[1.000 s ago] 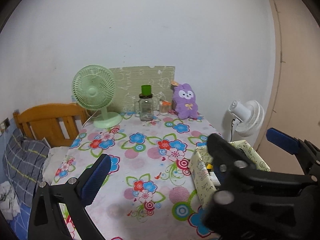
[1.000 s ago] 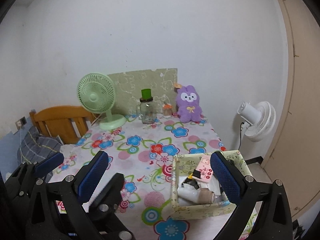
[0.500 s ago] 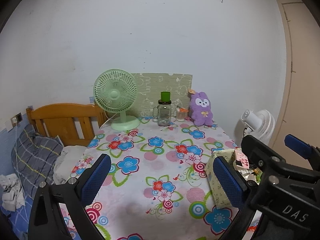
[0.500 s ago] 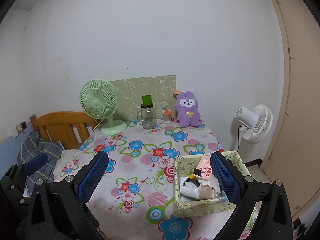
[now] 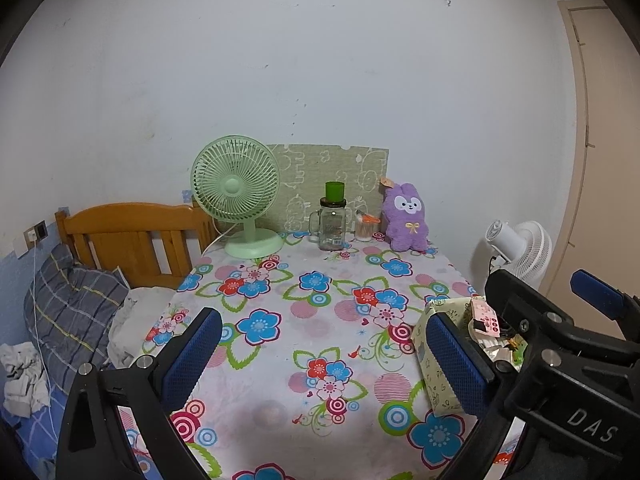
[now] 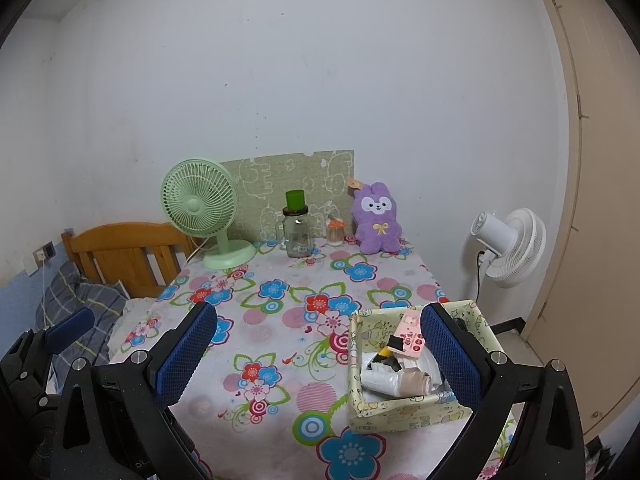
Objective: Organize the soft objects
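Note:
A purple plush rabbit (image 5: 406, 218) (image 6: 377, 218) sits upright at the far right of the flowered table, against the wall. A yellow patterned box (image 6: 412, 364) (image 5: 434, 344) holding packets and small items stands at the table's near right. My left gripper (image 5: 320, 356) is open and empty, above the near table edge. My right gripper (image 6: 318, 354) is open and empty, its right finger over the box. Each gripper shows in the other's view, the right one (image 5: 568, 352) and the left one (image 6: 48, 360).
A green desk fan (image 5: 236, 200), a glass jar with a green cup (image 5: 333, 220) and a small cup (image 5: 364, 228) line the far edge before a green board (image 6: 292, 192). A white floor fan (image 6: 508, 252) stands right; a wooden bed with bedding (image 5: 128, 240) left.
Both grippers have pulled back and up from the table, so more of the room shows. The left view has swung left; both stay open.

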Motion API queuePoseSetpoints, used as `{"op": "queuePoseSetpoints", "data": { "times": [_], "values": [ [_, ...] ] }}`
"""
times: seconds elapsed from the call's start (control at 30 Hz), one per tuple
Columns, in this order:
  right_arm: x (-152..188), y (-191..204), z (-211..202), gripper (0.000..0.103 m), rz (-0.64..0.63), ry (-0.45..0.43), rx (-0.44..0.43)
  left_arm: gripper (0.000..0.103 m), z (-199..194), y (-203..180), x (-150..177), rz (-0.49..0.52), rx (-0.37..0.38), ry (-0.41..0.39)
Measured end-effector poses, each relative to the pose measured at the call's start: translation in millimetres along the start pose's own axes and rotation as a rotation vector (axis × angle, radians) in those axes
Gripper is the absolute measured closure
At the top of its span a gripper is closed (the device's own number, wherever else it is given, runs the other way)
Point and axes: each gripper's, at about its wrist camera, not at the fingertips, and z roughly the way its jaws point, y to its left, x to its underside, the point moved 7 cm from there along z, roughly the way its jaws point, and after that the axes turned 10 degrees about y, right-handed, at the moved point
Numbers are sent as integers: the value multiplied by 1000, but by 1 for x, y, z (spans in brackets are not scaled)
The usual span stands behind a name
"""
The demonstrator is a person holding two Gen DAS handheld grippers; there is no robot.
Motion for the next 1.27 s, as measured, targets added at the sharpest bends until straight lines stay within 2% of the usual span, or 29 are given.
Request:
{"op": "queuePoseSetpoints", "data": {
  "times": [1.27],
  "values": [
    [-2,-2,4,0,-13,-14,8,0,3,0,2,-4,-8,-1]
  ]
}}
